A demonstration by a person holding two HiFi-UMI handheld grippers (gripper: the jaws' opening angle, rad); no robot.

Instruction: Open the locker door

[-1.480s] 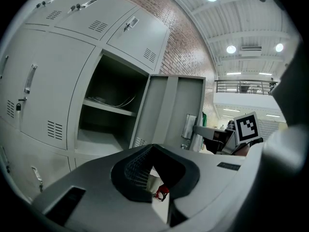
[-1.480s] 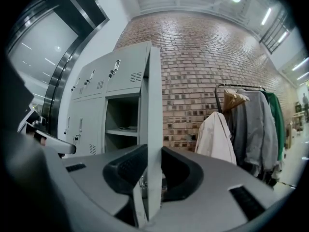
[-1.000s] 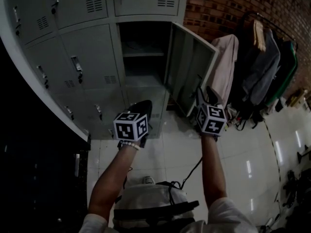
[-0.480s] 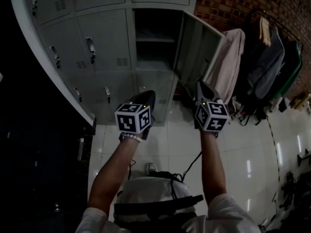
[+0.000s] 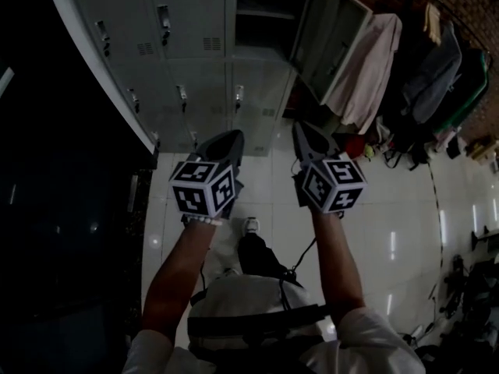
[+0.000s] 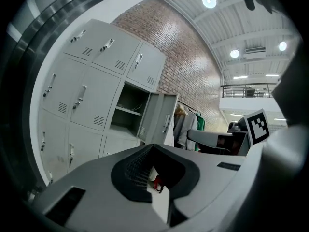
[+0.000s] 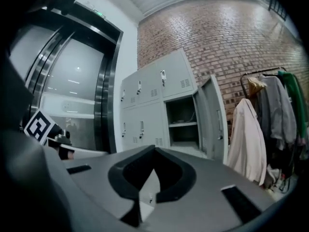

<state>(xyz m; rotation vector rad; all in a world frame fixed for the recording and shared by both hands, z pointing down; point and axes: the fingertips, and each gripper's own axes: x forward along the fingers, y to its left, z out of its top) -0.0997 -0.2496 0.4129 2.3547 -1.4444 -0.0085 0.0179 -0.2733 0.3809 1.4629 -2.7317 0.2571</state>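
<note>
The grey locker bank [image 5: 195, 45] fills the top left of the head view. One compartment [image 5: 261, 10] stands open, its door [image 5: 335, 41] swung out to the right. Both grippers hang over the floor, short of the lockers and touching nothing. My left gripper [image 5: 230, 137] is shut and empty. My right gripper [image 5: 302, 128] is shut too, with nothing between its jaws. The left gripper view shows the open door [image 6: 157, 117] beyond the closed jaws. In the right gripper view the open compartment [image 7: 181, 120] and door [image 7: 215, 117] lie ahead.
A clothes rack with dark coats [image 5: 421, 61] and a beige garment [image 5: 366, 61] stands right of the open door. A dark glass wall [image 5: 62, 209] runs along the left. Glossy white floor tiles [image 5: 265, 178] lie below, with the person's shoe [image 5: 249, 226] on them.
The right gripper's jaws, open near the door edge a second ago, have shut. Both grippers have drawn back from the lockers, and the lockers have slid toward the top of the head view.
</note>
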